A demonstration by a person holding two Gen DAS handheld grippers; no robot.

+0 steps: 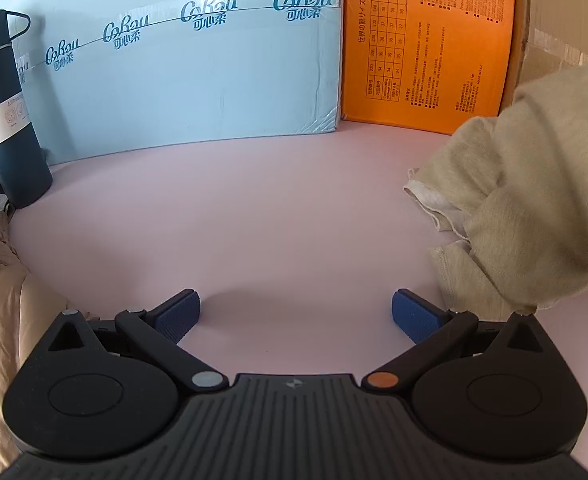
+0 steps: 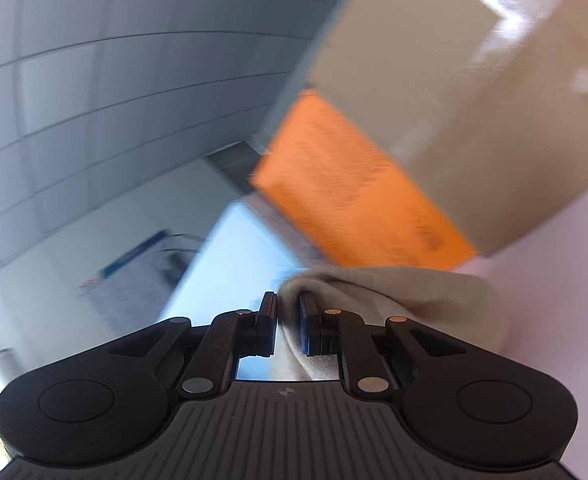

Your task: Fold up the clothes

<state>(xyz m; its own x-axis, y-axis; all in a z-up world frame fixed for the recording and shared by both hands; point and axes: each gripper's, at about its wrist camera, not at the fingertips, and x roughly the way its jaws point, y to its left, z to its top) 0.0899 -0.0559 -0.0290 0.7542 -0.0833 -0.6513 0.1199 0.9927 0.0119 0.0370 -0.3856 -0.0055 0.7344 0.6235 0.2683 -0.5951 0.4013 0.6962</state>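
The folding has only just begun. The right gripper (image 2: 288, 322) has its jaws pinched nearly together on a fold of the beige top (image 2: 393, 300), and the cloth runs up between the jaws and drapes away to the right of them. The last two readings of the jaws are almost the same, so they look done closing and are holding the cloth. The left gripper (image 1: 295, 316) has its jaws wide apart with nothing between them, only bare pink worktop (image 1: 254, 220). In the left view the beige top (image 1: 513, 208) sits off to the right of those jaws, close to the right one, in a crumpled heap with part of it lifted. No neat fold shows anywhere, so I think all the real work is left: spread it flat, fold it, and smooth it. The bunched cloth seems to run longways from near the left gripper's right jaw up and away toward the orange box (image 1: 425, 44), with a pale hem edge poking out to the left. I cannot tell which end is the neck or the bottom. The right view is blurry, so small things there are hard to see.
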